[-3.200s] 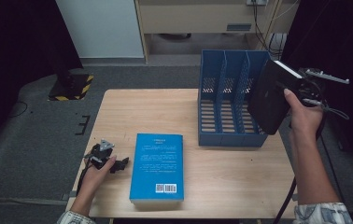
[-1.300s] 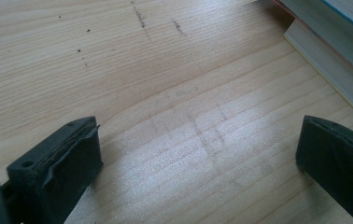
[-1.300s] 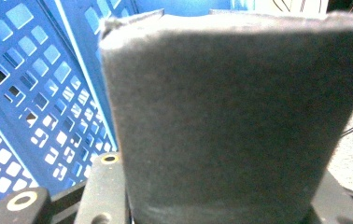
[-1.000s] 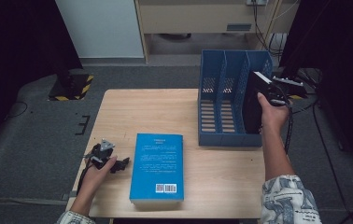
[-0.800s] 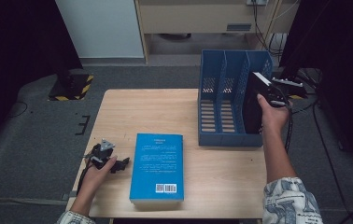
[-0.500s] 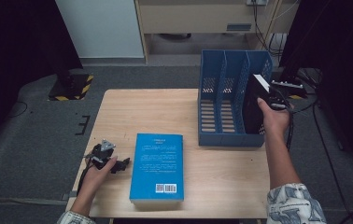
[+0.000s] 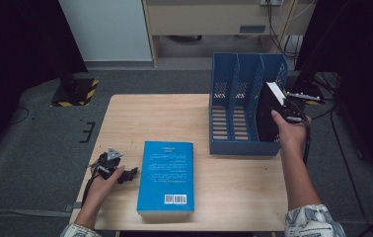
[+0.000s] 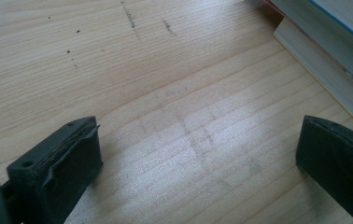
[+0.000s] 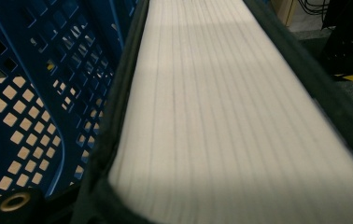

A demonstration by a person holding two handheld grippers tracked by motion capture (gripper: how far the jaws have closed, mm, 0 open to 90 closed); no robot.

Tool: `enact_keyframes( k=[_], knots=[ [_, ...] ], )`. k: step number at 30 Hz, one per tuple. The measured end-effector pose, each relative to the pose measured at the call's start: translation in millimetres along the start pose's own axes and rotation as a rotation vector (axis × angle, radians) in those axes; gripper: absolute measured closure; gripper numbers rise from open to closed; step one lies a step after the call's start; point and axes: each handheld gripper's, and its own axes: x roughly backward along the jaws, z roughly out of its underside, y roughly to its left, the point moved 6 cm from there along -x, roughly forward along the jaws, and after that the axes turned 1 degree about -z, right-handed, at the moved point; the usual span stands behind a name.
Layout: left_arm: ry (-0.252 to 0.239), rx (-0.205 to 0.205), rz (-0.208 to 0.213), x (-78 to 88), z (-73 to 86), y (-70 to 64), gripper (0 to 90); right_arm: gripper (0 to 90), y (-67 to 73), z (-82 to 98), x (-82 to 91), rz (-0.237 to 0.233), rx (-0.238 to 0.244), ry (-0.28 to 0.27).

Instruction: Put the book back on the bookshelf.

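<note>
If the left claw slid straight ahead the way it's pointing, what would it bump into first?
Probably the big blue paperback book lying flat on the wooden table. The left claw rests open on the table, pointing toward the book's near edge, with bare wood between them. The book lies a bit off to one side, so it might only clip it.

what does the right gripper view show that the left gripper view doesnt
The right gripper view shows the page edge of the black book close up, between dark covers, with the perforated wall of the blue file rack beside it. The left gripper view shows the left tongs open over the bare wooden table, with a corner of the blue book lying at the upper right. Both look along their own tongs with a book close by, and light wood of the table shows in each.
</note>
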Motion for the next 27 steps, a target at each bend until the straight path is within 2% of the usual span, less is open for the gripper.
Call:
enact_keyframes(
  k=[5, 12, 20, 24, 27],
  knots=[
    [0.001, -0.003, 0.002, 0.1, 0.0, -0.6, 0.0, 50.5, 0.2, 5.3, 2.4, 0.001, 0.002, -0.014],
    [0.002, -0.004, 0.003, 0.1, 0.0, -1.0, 0.0, 49.7, -5.0, 12.9, 7.0, -0.006, -0.029, -0.013],
    [0.001, -0.005, 0.004, 0.1, 0.1, -1.2, 0.0, 47.3, 0.1, 14.6, 10.6, -0.002, -0.004, -0.024],
    [0.001, -0.006, 0.005, 0.2, 0.1, -1.3, 0.0, 44.7, 6.4, 6.6, 18.4, 0.001, 0.022, -0.062],
    [0.003, -0.006, 0.005, 0.3, 0.1, -1.7, 0.0, 44.8, 11.5, 0.7, 21.4, -0.002, 0.046, -0.062]
  ],
)
